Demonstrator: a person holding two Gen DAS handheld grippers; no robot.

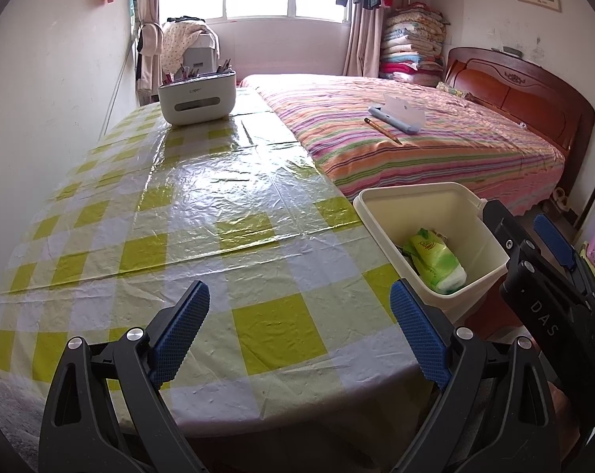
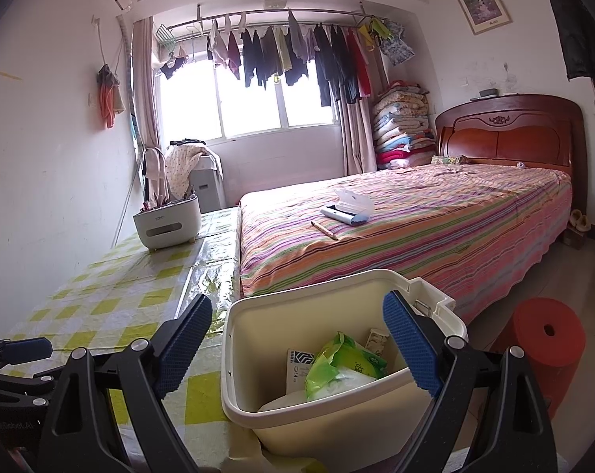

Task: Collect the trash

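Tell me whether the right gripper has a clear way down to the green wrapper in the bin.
Probably yes. The right gripper is open and empty above the cream bin, whose top is uncovered. The green wrapper lies on top of the other trash, with nothing over it.

Counter cover (image 1: 203, 197): glossy, creased plastic sheet, yellow check.
Trash bin (image 2: 337, 425): smooth matt cream plastic.
Wet-wipe pack (image 2: 337, 358): shiny green film.
Bed sheet (image 2: 435, 228): striped matt cloth.
Headboard (image 2: 510, 134): polished wood.
Left tool (image 1: 297, 315) pads (image 1: 183, 331): blue textured rubber; black plastic arms.

Blown-out window (image 2: 250, 106) backlight, fisheye-warped edges
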